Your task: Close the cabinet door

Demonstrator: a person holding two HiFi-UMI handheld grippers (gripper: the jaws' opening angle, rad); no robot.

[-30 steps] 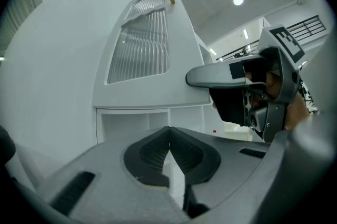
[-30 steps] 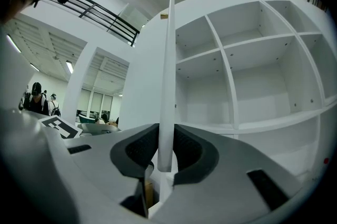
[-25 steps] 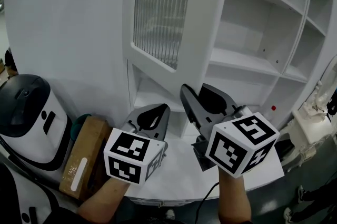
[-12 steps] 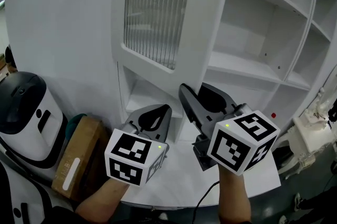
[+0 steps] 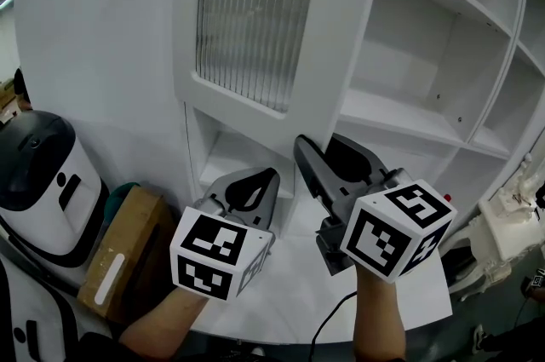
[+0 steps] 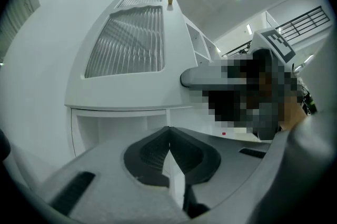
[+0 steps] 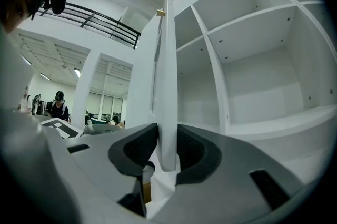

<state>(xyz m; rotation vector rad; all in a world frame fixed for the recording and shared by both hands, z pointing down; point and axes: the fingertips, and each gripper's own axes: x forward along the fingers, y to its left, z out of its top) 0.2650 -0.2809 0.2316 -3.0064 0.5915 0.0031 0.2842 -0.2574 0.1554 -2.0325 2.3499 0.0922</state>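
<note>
White marker cubes point(image 5: 213, 254) with black squares sit nearest, one on each of the tongs. The left tongs point(image 5: 267, 176) point level at the low cubby point(image 5: 234, 154) under the door. In the left gripper view these tongs point(image 6: 169, 131) are closed tip to tip, with nothing between them.

The right tongs point(image 5: 319, 149) are just beside them, on the right. The thin edge of the cabinet door point(image 5: 332, 37) stands upright between these tongs point(image 7: 167, 139). They have just been opening a bit, but both pads still look pressed on the door's edge. The door's bottom corner hangs down between the pads, and from the head view that corner is hidden behind the tongs.

The door stands wide open, sticking out from the cabinet. Its ribbed glass point(image 5: 243, 15) fills the upper part. To its right are bare white shelves point(image 5: 409, 109).

A brown cardboard box point(image 5: 119, 262) and a white and black machine point(image 5: 43, 181) stand low on the left, both cut off. Far off, some people point(image 7: 58, 105) are too small to make out.
</note>
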